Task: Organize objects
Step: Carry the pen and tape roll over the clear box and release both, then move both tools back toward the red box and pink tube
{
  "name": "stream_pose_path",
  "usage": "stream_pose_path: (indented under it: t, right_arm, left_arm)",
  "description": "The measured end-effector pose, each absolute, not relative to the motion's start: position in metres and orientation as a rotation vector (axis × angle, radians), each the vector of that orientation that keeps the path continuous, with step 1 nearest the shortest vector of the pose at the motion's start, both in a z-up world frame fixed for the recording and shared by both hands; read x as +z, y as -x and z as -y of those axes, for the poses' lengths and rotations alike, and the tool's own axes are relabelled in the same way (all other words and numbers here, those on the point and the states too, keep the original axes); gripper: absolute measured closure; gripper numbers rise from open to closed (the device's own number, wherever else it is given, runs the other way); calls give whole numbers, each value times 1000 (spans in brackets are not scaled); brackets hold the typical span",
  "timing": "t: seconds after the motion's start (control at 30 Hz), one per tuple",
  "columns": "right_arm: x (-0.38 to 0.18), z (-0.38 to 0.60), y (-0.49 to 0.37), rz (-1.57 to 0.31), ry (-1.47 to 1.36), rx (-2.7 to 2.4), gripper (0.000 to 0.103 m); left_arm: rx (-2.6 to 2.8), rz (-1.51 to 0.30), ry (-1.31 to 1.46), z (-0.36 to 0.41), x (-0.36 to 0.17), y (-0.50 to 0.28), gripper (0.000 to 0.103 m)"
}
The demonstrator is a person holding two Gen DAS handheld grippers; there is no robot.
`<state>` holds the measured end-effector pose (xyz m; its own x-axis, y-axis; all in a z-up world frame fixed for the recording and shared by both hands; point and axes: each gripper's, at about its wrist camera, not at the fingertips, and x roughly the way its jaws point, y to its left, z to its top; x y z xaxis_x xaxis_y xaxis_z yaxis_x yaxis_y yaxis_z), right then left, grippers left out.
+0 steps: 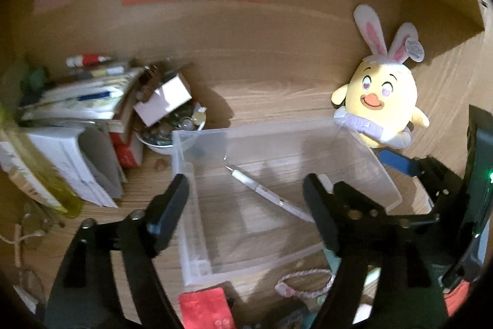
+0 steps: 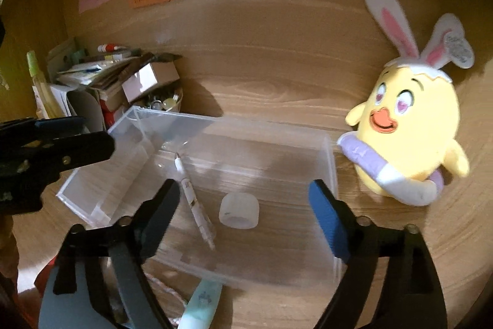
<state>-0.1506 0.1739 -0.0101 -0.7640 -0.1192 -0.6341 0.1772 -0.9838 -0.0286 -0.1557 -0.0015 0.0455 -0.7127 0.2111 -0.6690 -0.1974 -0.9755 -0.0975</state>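
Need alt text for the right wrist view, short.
Open right claw hovers over a clear plastic box on a wooden desk; inside lie a white pen and a small translucent cap. A yellow chick plush with bunny ears sits right; the left claw enters from the left.

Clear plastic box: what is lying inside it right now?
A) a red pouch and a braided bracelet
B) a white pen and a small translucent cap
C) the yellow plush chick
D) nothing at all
B: in the right wrist view the white pen and the small translucent cap lie on the floor of the clear plastic box, while the plush chick sits outside it.
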Motion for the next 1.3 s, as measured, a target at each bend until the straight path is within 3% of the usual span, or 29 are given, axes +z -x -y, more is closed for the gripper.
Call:
stream_pose_path:
  t: [0.1, 0.3, 0.4, 0.8, 1.3]
  right_arm:
    - [-3, -172, 138, -152, -977, -2818, 17]
    - [12, -174, 107, -148, -918, -2837, 11]
    - [15, -176, 92, -137, -891, -2850, 5]
    - [-3, -188, 49, -79, -947, -2839, 5]
    - [-56, -192, 22, -64, -1129, -2742, 5]
  left_arm:
    - [2742, -1, 1033, 3, 51, 139, 9]
    - [2748, -6, 1025, 11, 55, 113, 4]
    - [2756, -20, 1041, 14, 49, 100, 3]
    - [2750, -43, 1176, 29, 11, 59, 3]
    - [2659, 269, 1380, 65, -36, 30, 3]
